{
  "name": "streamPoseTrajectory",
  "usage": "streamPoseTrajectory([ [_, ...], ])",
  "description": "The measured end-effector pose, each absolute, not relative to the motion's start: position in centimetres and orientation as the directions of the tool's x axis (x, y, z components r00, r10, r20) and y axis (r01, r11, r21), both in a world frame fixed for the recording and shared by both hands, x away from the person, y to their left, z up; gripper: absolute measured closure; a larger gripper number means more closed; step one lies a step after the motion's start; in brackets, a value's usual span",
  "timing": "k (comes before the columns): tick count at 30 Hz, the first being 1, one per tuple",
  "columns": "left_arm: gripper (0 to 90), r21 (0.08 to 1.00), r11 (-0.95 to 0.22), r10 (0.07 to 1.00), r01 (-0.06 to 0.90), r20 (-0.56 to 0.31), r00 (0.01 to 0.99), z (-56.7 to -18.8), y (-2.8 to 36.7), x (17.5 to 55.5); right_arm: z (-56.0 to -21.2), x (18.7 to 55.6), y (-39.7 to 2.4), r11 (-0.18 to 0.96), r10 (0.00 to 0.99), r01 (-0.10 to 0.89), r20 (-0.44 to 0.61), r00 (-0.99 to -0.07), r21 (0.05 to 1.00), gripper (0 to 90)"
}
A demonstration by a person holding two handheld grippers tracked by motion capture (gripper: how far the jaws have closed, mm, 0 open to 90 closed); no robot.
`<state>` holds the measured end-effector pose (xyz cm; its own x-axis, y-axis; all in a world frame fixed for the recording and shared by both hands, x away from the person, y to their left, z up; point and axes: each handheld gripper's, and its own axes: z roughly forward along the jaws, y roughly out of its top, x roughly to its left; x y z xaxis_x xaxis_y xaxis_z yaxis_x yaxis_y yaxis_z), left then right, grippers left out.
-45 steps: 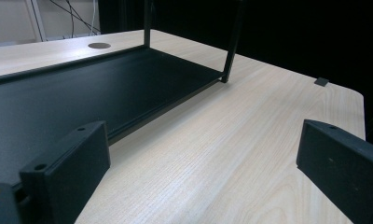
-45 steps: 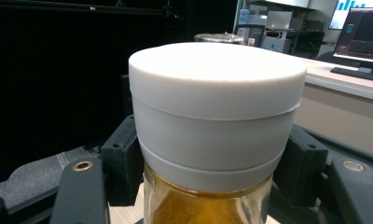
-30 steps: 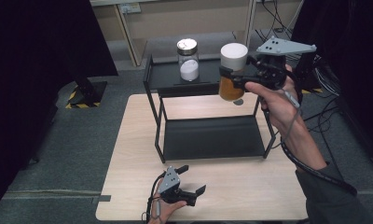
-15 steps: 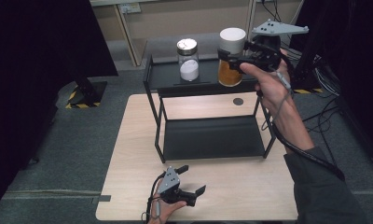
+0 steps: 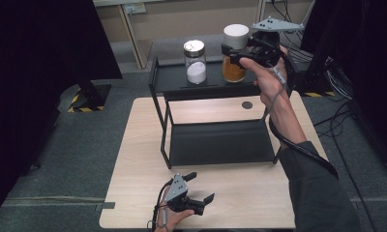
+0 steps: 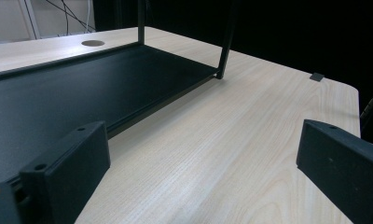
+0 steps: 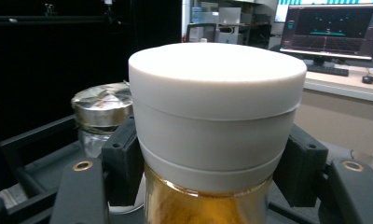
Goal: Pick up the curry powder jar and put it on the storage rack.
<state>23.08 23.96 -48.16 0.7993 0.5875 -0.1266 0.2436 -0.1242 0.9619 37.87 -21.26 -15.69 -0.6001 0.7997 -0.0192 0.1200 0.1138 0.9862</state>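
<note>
Gripping the amber jar (image 5: pixel 234 60) just under its wide white lid (image 7: pixel 217 93), the right gripper (image 5: pixel 240 54) has its jaws clamped on both sides of the neck, holding it over the top shelf (image 5: pixel 172 79) of the black metal rack (image 5: pixel 163 125), at about three o'clock from the silver-lidded jar (image 5: pixel 195 62) of white powder. The hold looks risky to me: smooth glass and a slick lid give the pads little bite, so the jar could slip or tilt when lowered. It also stands close to its neighbour, and a sideways nudge could knock the two together or set it down on the shelf's raised rim. The left gripper (image 5: pixel 197 188) rests at six o'clock on the pale wood-grain table (image 6: pixel 250 140), jaws spread wide and holding nothing.
</note>
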Motion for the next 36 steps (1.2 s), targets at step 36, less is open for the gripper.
streamPoseTrajectory([
  [36,1.9,0.963,-0.127,0.586,0.238,-0.121,0.802,-48.1,23.9,22.9,-16.9,39.4,-21.2,0.119,0.822,0.148,-0.014,-0.569,0.982,17.6],
])
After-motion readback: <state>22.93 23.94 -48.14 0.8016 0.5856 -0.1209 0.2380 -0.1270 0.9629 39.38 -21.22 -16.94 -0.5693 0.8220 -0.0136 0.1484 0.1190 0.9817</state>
